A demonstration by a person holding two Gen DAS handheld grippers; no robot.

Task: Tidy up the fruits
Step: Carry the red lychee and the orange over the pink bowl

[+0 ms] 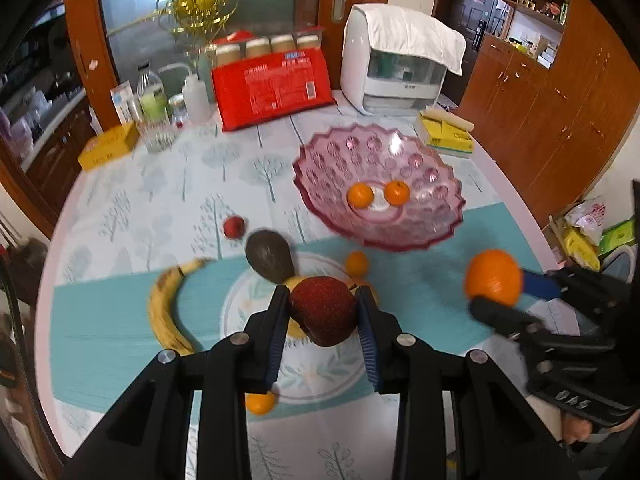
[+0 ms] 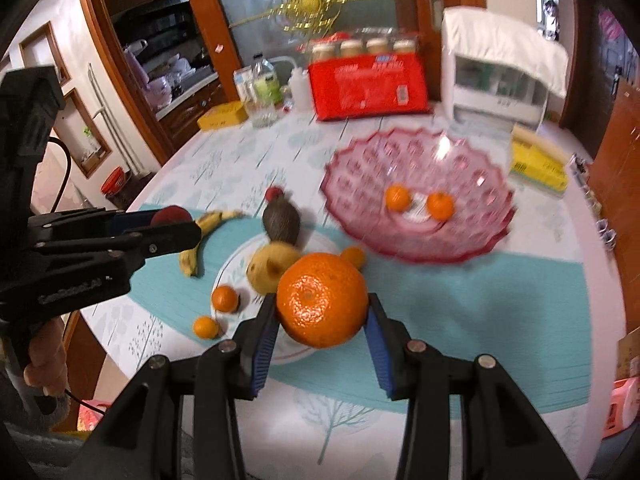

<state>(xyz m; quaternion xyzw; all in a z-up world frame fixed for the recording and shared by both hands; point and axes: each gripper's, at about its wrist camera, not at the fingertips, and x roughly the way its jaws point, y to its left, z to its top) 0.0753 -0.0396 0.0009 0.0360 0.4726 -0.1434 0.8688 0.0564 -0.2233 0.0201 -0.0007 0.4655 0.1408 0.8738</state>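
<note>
My left gripper (image 1: 323, 300) is shut on a large red strawberry (image 1: 324, 310) and holds it above the table. My right gripper (image 2: 322, 308) is shut on a big orange (image 2: 322, 300), also held above the table; it shows at the right of the left wrist view (image 1: 494, 283). A pink glass bowl (image 1: 332, 152) stands ahead with two small oranges (image 1: 360, 195) inside. On the table lie a banana (image 1: 164, 308), an avocado (image 1: 269, 256), a small red fruit (image 1: 233, 227), a yellow fruit (image 2: 268, 266) and small oranges (image 2: 225, 298).
A red package (image 1: 272, 88), bottles (image 1: 152, 100), a yellow box (image 1: 108, 146), a white appliance (image 1: 396, 64) and a yellow pack (image 1: 446, 136) stand along the table's far side. Wooden cabinets (image 1: 560, 92) are at the right.
</note>
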